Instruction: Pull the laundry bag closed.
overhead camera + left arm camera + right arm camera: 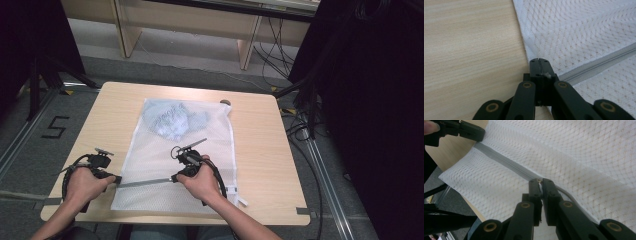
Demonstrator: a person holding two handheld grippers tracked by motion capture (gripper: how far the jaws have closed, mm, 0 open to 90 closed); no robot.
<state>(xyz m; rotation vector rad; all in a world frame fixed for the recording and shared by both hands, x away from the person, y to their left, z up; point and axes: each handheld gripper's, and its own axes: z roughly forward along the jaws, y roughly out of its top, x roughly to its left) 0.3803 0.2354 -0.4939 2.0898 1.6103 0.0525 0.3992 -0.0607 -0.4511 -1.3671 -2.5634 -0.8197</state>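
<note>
A white mesh laundry bag (200, 150) lies flat on the wooden table (260, 150), with a bluish garment (172, 120) inside its far end. A grey zipper (145, 183) runs across the bag's near part. My left gripper (114, 179) is shut on the bag's left edge at the zipper's end (564, 76), its jaws (539, 61) pressed together. My right gripper (175, 177) sits over the zipper (499, 157), shut on the small zipper pull between its tips (539, 181). The left gripper (477, 133) also appears at the top left of the right gripper view.
A small dark round object (225, 102) sits at the table's far edge. Black curtains stand on both sides, with tripod legs (35, 90) at the left and cables (300, 130) on the floor at the right. Wooden shelving (200, 25) stands behind.
</note>
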